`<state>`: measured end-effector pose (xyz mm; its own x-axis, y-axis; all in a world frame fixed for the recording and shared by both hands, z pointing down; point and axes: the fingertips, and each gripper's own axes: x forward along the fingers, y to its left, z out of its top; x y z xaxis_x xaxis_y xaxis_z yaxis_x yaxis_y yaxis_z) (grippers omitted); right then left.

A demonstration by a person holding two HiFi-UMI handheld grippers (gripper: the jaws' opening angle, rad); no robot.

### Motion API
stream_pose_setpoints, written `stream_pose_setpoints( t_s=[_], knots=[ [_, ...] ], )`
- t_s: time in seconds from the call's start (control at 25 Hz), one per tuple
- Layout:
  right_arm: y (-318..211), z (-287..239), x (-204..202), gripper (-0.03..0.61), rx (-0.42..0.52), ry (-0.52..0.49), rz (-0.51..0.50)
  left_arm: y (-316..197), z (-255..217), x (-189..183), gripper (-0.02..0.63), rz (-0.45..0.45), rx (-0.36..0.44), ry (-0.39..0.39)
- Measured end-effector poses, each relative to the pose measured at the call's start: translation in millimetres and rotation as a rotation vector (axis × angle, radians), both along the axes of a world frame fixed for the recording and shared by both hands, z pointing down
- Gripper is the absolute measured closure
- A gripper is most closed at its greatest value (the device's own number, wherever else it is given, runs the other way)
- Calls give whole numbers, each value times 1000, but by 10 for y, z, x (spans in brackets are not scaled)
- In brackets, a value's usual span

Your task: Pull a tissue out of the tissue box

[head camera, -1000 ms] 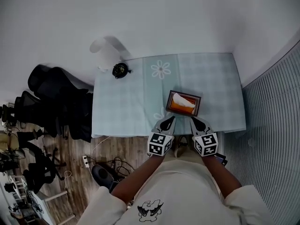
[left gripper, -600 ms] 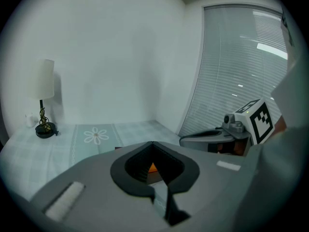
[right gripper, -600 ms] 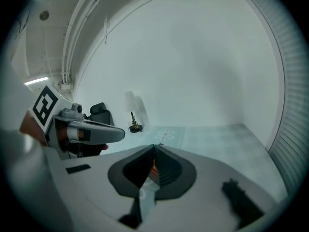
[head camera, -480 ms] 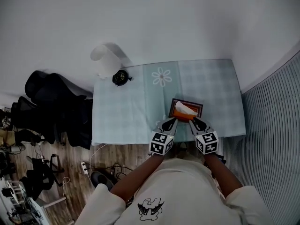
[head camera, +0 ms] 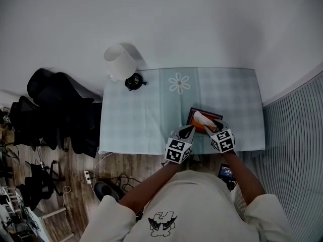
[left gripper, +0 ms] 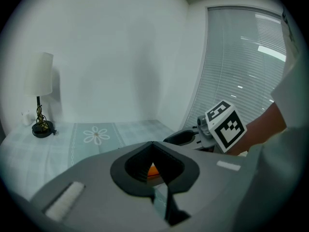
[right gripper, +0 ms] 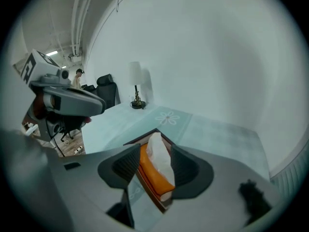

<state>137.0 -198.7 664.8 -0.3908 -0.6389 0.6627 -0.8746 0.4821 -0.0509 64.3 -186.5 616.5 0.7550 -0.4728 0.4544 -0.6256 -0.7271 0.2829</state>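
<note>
Currently the right gripper (right gripper: 155, 161) is opening around the tissue (right gripper: 161, 153) standing from the box (right gripper: 150, 177) at the bench's (head camera: 136, 120) near right. The left gripper (left gripper: 153, 145) is sitting clenched, empty. Next: clamping the tissue, then lifting.

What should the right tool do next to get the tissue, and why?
Probably lower the right tool a little over the tissue. Its jaws are opening, and the tissue sticks up from the box right between them, not yet touched.
</note>
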Motion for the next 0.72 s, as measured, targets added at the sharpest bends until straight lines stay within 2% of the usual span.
stream_pose_setpoints(
  t_s=[0.16, 0.32, 0.52, 0.72],
  knots=[
    [-127, 164, 15, 390, -25, 62, -21, -56, 6, 19, 607, -11, -7, 6],
    [-190, 346, 41, 382, -71, 103, -51, -97, 118, 59, 606, -5, -19, -27],
    [-216, 446, 33, 380, -93, 113, -65, -252, 456, 182, 606, -19, -85, -63],
    [-231, 481, 19, 380, -94, 107, -57, -351, 639, 312, 597, 0, -93, -117]
  ],
)
